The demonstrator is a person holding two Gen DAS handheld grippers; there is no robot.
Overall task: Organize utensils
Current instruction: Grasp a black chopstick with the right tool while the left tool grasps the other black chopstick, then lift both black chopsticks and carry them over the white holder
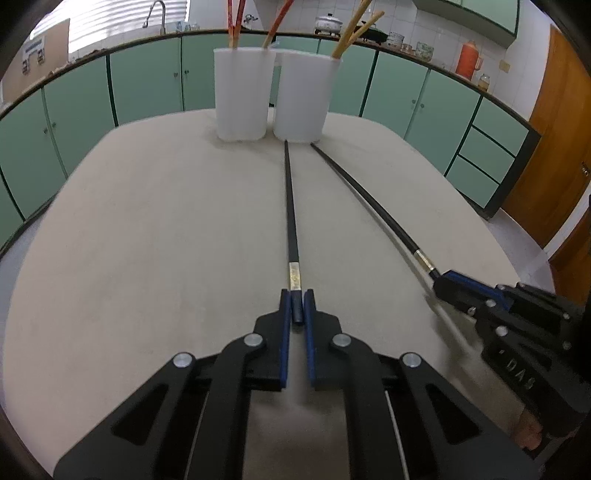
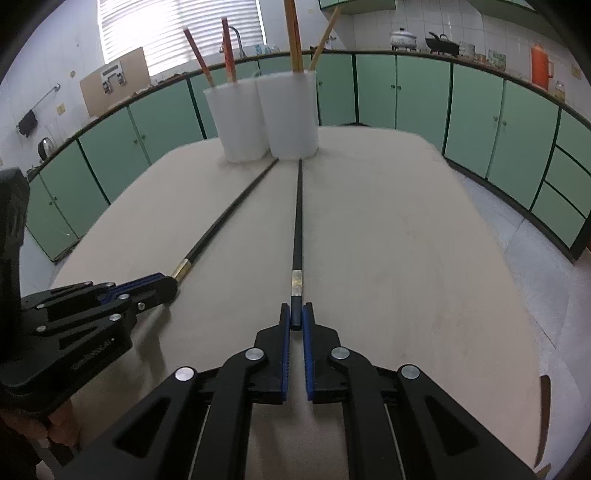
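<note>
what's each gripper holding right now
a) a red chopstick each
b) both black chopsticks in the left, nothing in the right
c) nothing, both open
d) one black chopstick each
d: the left gripper is shut on one black chopstick and the right gripper on the other black chopstick, both by the thick end.

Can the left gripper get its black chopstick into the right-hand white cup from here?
Probably yes. The left gripper is shut on its black chopstick, whose tip lies at the foot of that white cup; bare table between, though tan chopsticks already stand inside.
</note>
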